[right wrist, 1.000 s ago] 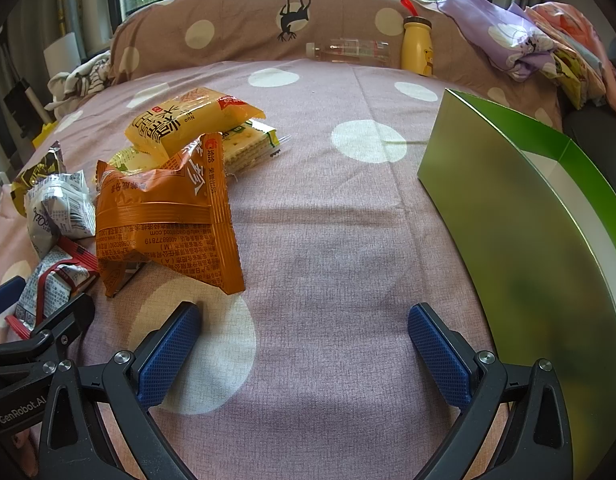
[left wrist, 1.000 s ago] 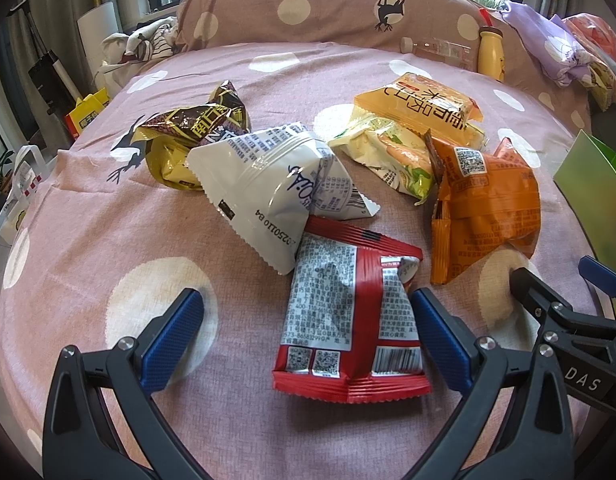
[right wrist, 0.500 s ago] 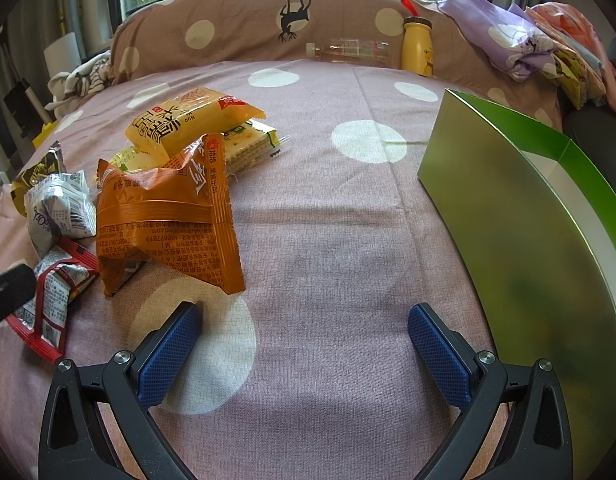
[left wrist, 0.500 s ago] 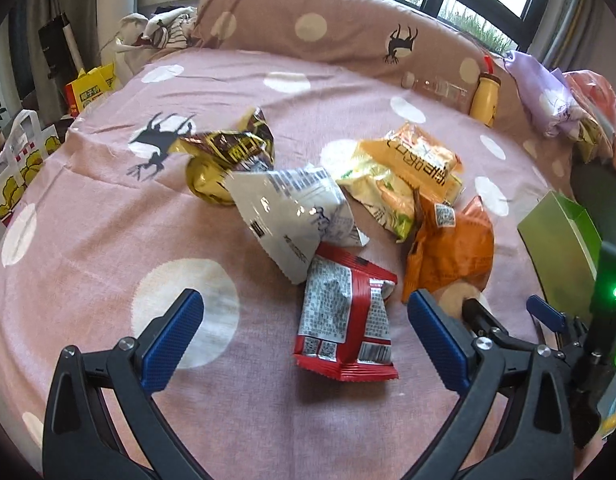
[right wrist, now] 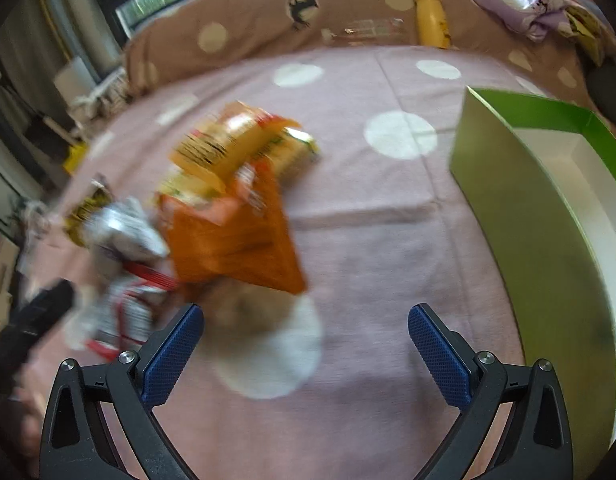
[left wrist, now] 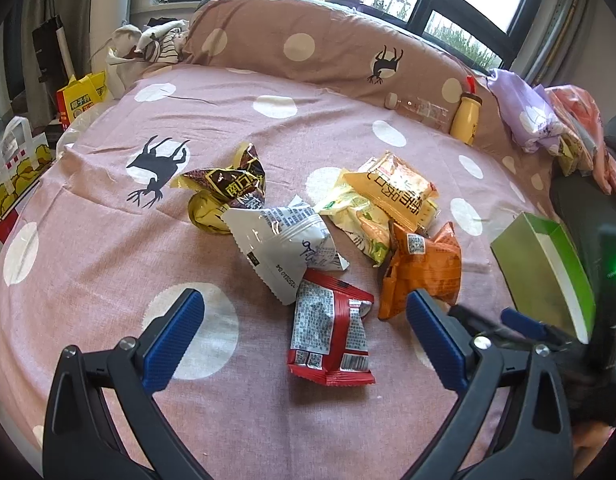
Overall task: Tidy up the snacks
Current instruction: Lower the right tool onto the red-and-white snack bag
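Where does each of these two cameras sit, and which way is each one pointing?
Left wrist: rides on the left gripper, looking along its open blue fingers at the snack pile, red packet nearest; the right gripper shows at the right edge.
Right wrist: rides on the right gripper, open, facing the bedspread between the orange packet and green box; picture blurred.
Shared: both see the orange packet, green box and yellow bottle.
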Available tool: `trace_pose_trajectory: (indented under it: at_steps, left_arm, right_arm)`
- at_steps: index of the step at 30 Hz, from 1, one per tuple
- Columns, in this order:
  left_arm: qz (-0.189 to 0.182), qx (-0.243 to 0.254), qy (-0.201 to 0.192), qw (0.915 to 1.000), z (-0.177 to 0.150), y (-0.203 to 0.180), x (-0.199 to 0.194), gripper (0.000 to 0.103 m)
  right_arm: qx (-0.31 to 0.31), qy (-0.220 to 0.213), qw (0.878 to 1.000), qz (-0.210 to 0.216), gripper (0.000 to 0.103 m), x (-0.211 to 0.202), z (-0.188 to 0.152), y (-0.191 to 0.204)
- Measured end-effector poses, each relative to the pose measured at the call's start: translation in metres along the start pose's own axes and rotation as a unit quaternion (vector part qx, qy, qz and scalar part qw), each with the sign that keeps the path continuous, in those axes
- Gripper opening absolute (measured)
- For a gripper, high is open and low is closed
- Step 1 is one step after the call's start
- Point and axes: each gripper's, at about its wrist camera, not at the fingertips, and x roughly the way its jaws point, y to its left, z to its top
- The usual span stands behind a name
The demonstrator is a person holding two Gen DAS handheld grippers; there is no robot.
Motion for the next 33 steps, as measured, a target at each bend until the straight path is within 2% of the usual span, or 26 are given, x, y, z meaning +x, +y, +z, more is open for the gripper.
trace_pose_trajectory:
  at_steps: [3,5,7,8,10,13,15,19,23,24,27,29,31,33]
  left_arm:
    - [-0.01,-0.002,0.014,0.9999,0.001,0.001,0.006,0.093]
    - [-0.01,-0.001,0.024,0.9997,0.0,0.001,0.01,0.085]
    - [-0.015,0.004,0.029,0.9995,-0.001,-0.001,0.012,0.084]
    - [-0.019,0.007,0.032,0.9993,-0.001,-0.002,0.013,0.083]
    - [-0.029,0.014,0.037,0.9988,-0.002,-0.005,0.015,0.081]
    - [-0.038,0.02,0.048,0.9979,-0.005,-0.009,0.019,0.074]
    - [-0.04,0.021,0.06,0.9972,-0.007,-0.01,0.024,0.071]
    - [-0.033,0.01,0.079,0.9962,-0.011,-0.008,0.034,0.067]
    - [-0.032,-0.01,0.107,0.9937,-0.014,-0.002,0.044,0.067]
    - [-0.034,-0.018,0.109,0.9932,-0.014,0.0,0.045,0.067]
    - [-0.019,-0.002,0.104,0.9944,-0.017,-0.005,0.044,0.063]
    - [-0.019,0.006,0.102,0.9946,-0.018,-0.008,0.045,0.054]
    - [-0.035,0.006,0.104,0.994,-0.018,-0.009,0.046,0.045]
    - [-0.035,0.012,0.104,0.9939,-0.018,-0.011,0.047,0.045]
  right_arm:
    - [0.004,-0.004,1.0,-0.007,0.101,-0.018,0.013,0.012]
    - [0.016,-0.007,1.0,0.009,0.101,-0.025,0.023,0.016]
    - [0.028,-0.014,0.999,0.036,0.099,-0.028,0.032,0.018]
    - [0.035,-0.01,0.998,0.049,0.097,-0.027,0.035,0.019]
    - [0.053,0.003,0.996,0.073,0.086,-0.02,0.038,0.016]
    - [0.057,0.006,0.993,0.099,0.079,-0.015,0.032,0.016]
    - [0.05,0.012,0.994,0.099,0.076,-0.01,0.026,0.018]
    - [0.044,0.042,0.99,0.13,0.075,0.003,0.019,0.024]
    - [0.044,0.069,0.987,0.135,0.075,0.019,0.012,0.028]
    - [0.046,0.078,0.985,0.145,0.073,0.024,0.011,0.029]
    - [0.067,0.111,0.973,0.19,0.064,0.04,0.007,0.029]
    - [0.074,0.118,0.971,0.195,0.063,0.044,0.005,0.029]
    - [0.071,0.116,0.972,0.194,0.063,0.045,0.005,0.031]
    - [0.069,0.116,0.971,0.198,0.061,0.046,0.005,0.033]
